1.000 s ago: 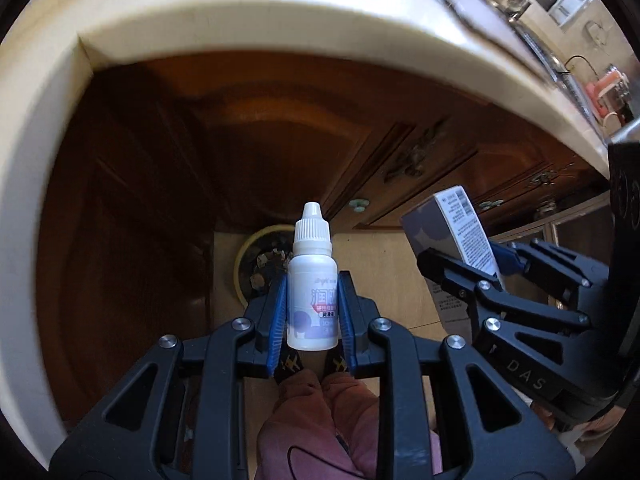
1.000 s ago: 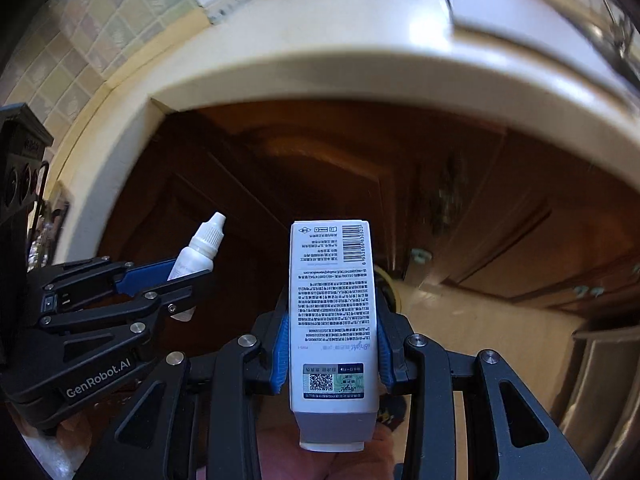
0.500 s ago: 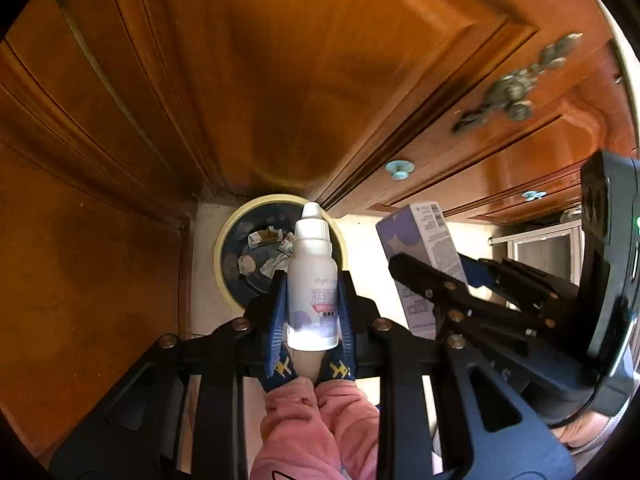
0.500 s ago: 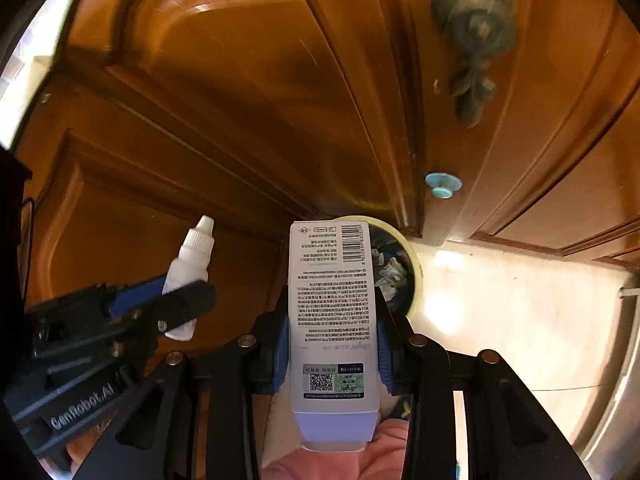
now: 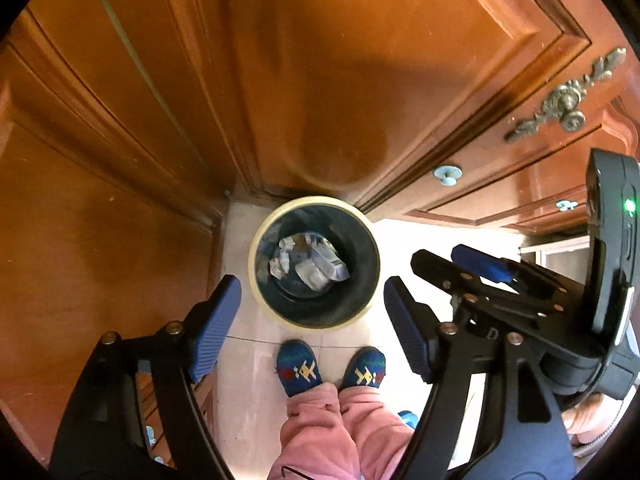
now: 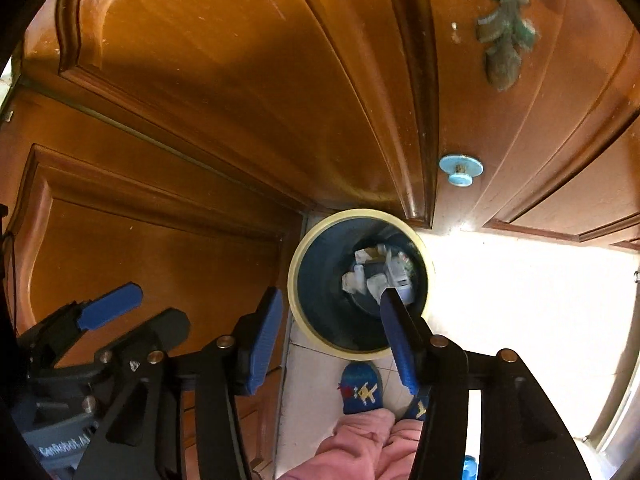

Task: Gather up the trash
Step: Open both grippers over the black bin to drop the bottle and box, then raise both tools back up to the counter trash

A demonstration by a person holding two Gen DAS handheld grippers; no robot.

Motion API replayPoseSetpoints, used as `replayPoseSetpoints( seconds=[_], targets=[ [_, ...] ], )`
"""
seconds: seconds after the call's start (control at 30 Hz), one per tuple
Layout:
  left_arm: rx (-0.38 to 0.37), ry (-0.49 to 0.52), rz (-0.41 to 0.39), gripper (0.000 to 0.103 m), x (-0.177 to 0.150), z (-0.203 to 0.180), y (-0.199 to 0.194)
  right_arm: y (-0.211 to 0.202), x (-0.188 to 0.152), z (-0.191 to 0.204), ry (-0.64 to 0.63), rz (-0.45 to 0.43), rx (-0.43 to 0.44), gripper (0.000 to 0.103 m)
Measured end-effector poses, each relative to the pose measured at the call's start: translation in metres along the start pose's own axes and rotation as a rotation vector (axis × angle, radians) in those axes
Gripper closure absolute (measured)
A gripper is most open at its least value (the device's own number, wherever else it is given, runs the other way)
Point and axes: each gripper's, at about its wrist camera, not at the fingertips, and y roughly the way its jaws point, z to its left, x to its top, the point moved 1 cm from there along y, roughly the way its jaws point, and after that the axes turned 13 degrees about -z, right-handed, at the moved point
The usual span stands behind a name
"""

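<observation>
Releasing: both tongs, left tongs (image 5: 312,316) and right tongs (image 6: 328,328), opening wide, nothing between them
Bin (image 5: 256,280): directly below, trash inside
Next: lift away, fetch more

The cabinet doors (image 5: 320,80) are glossy varnished wood, smooth, with moulded panels. At two o'clock in the left view the ornate handle (image 5: 564,100) looks like tarnished, embossed metal; the small knob (image 5: 447,174) is pale blue plastic. The bin (image 5: 276,312) has a matt cream rim and a dark smooth plastic inside, holding crumpled paper scraps (image 5: 308,260). The floor (image 5: 248,380) is smooth pale tile. At six o'clock, pink trousers (image 5: 320,432) are soft cloth; the slippers (image 5: 298,368) look knitted.
</observation>
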Motion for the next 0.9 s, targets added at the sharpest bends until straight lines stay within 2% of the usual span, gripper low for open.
replayPoseSetpoints(
  seconds=[0.23, 0.4, 0.53, 0.63, 0.9],
  targets=[
    [0.024, -0.045, -0.032, 0.032, 0.008, 0.003, -0.023, -0.027, 0.004, 0.003, -0.016, -0.016, -0.009, 0.051],
    [0.021, -0.063, -0.052, 0.032, 0.022, -0.007, -0.064, -0.065, 0.011, 0.008, -0.011, -0.030, -0.022, 0.050],
    [-0.004, -0.082, -0.092, 0.032, 0.040, -0.017, -0.109, -0.106, 0.020, 0.015, 0.001, -0.041, -0.032, 0.037],
    [-0.030, -0.065, -0.144, 0.032, 0.054, -0.027, -0.149, -0.145, 0.027, 0.024, 0.020, -0.054, -0.008, 0.037],
    [-0.072, 0.030, -0.303, 0.032, 0.102, -0.056, -0.262, -0.257, 0.050, 0.072, -0.086, -0.151, 0.010, 0.037]
  ],
)
